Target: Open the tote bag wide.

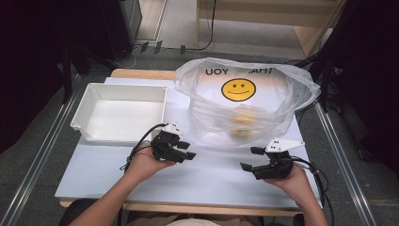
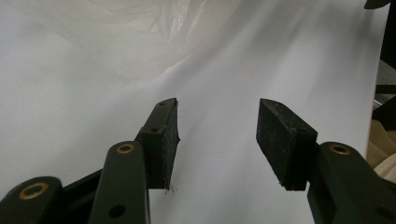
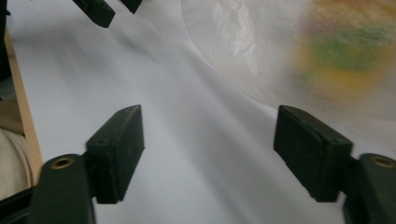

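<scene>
At the far right of the table (image 1: 94, 174), just beyond our two grippers, stands the bag (image 1: 244, 94), a clear, thin plastic one with a yellow smiley printed on it and its mouth gaping upward. We judge it light, limp and crinkly: the film will slip and bunch under the fingers, and it will not hold its shape once lifted. Inside, low down, we see a yellow and green thing (image 1: 242, 126), too blurred through the plastic to name; it probably gives the bag what little weight it has and will swing if we raise the film alone.

The left gripper (image 1: 184, 149) hovers near the bag's left foot with its fingers (image 2: 161, 140) apart and nothing between them. The right gripper (image 1: 250, 158) sits near the bag's right foot, fingers (image 3: 119, 149) spread wide, also empty.

We would take hold at the rolled rim of the mouth, one gripper on each side, pinching a fold of film rather than a single sheet, so it does not tear or slide out.

A white tray (image 1: 80, 123) lies to the left of the bag, close to it but apart. Nothing stands between the grippers and the bag; only the trailing cables near our hands could snag.
</scene>
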The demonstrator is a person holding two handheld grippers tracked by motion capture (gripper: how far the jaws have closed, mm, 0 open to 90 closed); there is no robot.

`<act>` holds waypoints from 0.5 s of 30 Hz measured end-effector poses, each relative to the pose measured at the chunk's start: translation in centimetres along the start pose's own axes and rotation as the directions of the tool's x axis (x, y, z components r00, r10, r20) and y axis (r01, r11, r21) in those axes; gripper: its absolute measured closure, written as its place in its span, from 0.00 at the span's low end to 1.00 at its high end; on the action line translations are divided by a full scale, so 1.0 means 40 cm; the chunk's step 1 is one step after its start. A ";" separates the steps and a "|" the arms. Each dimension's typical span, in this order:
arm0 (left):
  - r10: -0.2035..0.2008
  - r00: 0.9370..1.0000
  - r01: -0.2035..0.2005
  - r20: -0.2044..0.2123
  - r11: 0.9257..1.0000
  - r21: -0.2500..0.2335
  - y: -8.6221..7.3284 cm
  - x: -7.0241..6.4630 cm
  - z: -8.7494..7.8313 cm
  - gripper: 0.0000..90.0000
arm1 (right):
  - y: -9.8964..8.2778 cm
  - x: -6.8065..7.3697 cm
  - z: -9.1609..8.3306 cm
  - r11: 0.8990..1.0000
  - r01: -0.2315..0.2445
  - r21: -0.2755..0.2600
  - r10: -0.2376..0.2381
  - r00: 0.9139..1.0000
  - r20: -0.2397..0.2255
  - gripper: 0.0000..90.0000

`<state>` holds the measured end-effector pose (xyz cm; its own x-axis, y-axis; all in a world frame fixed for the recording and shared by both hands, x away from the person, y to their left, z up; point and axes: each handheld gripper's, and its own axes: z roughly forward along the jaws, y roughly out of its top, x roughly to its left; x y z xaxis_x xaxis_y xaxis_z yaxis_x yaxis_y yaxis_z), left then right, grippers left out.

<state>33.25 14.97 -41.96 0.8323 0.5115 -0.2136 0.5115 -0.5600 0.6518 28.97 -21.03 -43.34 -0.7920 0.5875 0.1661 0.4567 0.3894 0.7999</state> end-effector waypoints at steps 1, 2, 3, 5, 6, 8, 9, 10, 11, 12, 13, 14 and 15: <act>0.001 1.000 -0.001 0.001 1.000 -0.003 0.001 -0.001 -0.001 0.55 | 0.000 -0.001 0.000 1.000 -0.007 -0.002 0.007 1.000 -0.008 0.34; 0.004 1.000 -0.004 0.005 1.000 -0.007 0.001 -0.002 -0.001 0.55 | 0.001 -0.001 -0.001 1.000 -0.014 -0.001 0.014 1.000 -0.015 0.35; 0.009 1.000 -0.009 0.005 1.000 -0.008 0.001 -0.003 -0.001 0.55 | 0.002 -0.003 -0.001 1.000 -0.016 -0.002 0.016 1.000 -0.018 0.35; 0.014 1.000 -0.014 0.008 1.000 -0.003 0.002 -0.005 0.000 0.55 | 0.002 -0.003 -0.004 1.000 -0.029 -0.007 0.029 0.999 -0.017 0.36; 0.012 1.000 -0.012 0.010 1.000 -0.002 0.003 -0.006 0.001 0.55 | 0.002 -0.004 -0.005 0.999 -0.032 -0.007 0.032 0.999 -0.019 0.37; 0.013 1.000 -0.013 0.011 1.000 0.000 0.005 -0.006 0.002 0.55 | 0.001 -0.008 -0.007 0.999 -0.036 -0.003 0.036 0.999 -0.030 0.38; 0.014 1.000 -0.014 0.013 1.000 0.000 0.005 -0.006 0.002 0.55 | 0.001 -0.009 -0.009 0.999 -0.039 0.003 0.039 0.999 -0.031 0.39; 0.017 1.000 -0.017 0.017 1.000 0.001 0.006 -0.006 0.002 0.55 | 0.000 -0.009 -0.009 0.999 -0.045 0.008 0.045 0.999 -0.029 0.39; 0.017 1.000 -0.017 0.017 1.000 0.002 0.007 -0.007 0.001 0.55 | 0.000 -0.009 -0.010 0.999 -0.047 0.007 0.047 0.998 -0.030 0.39; 0.019 1.000 -0.019 0.016 1.000 0.005 0.008 -0.007 0.001 0.56 | -0.001 -0.009 -0.012 0.999 -0.048 0.008 0.048 0.998 -0.030 0.39; 0.020 1.000 -0.020 0.018 1.000 0.006 0.008 -0.007 0.001 0.56 | -0.002 -0.010 -0.013 0.999 -0.052 0.007 0.052 0.998 -0.031 0.40; 0.018 1.000 -0.019 0.017 1.000 0.007 0.009 -0.007 0.001 0.57 | -0.002 -0.010 -0.014 0.999 -0.051 0.008 0.052 0.998 -0.032 0.40; 0.016 1.000 -0.016 0.019 1.000 0.005 0.009 -0.007 0.002 0.57 | -0.003 -0.010 -0.015 0.999 -0.053 0.009 0.053 0.998 -0.032 0.40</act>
<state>33.21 14.57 -41.73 0.8441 0.4901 -0.2173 0.4993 -0.5712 0.6514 29.00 -21.76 -43.16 -0.7790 0.5846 0.2265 0.5016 0.3643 0.7847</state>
